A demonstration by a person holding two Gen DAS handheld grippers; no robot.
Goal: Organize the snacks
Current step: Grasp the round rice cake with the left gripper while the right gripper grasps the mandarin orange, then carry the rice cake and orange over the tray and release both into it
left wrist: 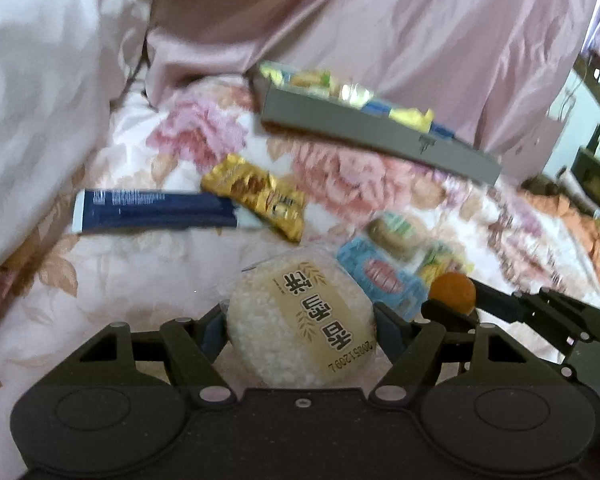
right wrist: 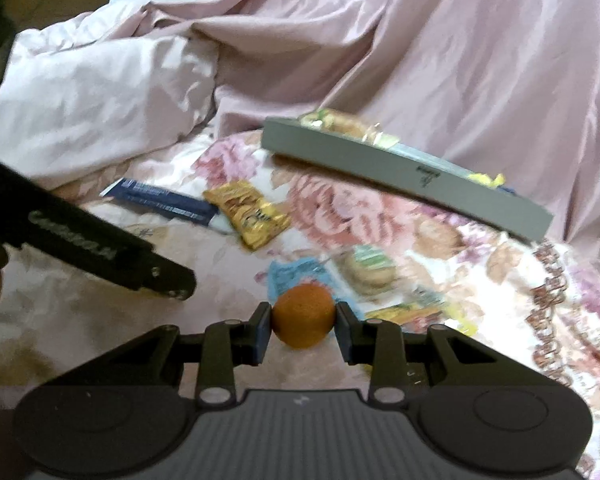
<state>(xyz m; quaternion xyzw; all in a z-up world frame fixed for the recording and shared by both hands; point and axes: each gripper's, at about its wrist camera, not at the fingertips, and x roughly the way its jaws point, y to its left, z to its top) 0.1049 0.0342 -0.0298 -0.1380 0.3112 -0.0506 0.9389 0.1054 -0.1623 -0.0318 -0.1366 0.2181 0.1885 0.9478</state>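
My left gripper (left wrist: pixel 300 320) is shut on a round wrapped rice cake (left wrist: pixel 296 320) and holds it above the floral bedspread. My right gripper (right wrist: pixel 303 320) is shut on a small orange (right wrist: pixel 303 315); the orange also shows in the left wrist view (left wrist: pixel 453 289). A flat grey box (left wrist: pixel 364 132) with several snack packets in it lies at the back; it also shows in the right wrist view (right wrist: pixel 400 176). A gold snack packet (left wrist: pixel 256 194) and a dark blue box (left wrist: pixel 152 210) lie on the bed.
A light blue packet (right wrist: pixel 296 274), a round wrapped pastry (right wrist: pixel 370 270) and a yellow packet (right wrist: pixel 416 312) lie on the bedspread below the orange. Pink bedding (right wrist: pixel 420 60) is heaped behind the grey box. The left gripper's body (right wrist: pixel 92 240) crosses the left side.
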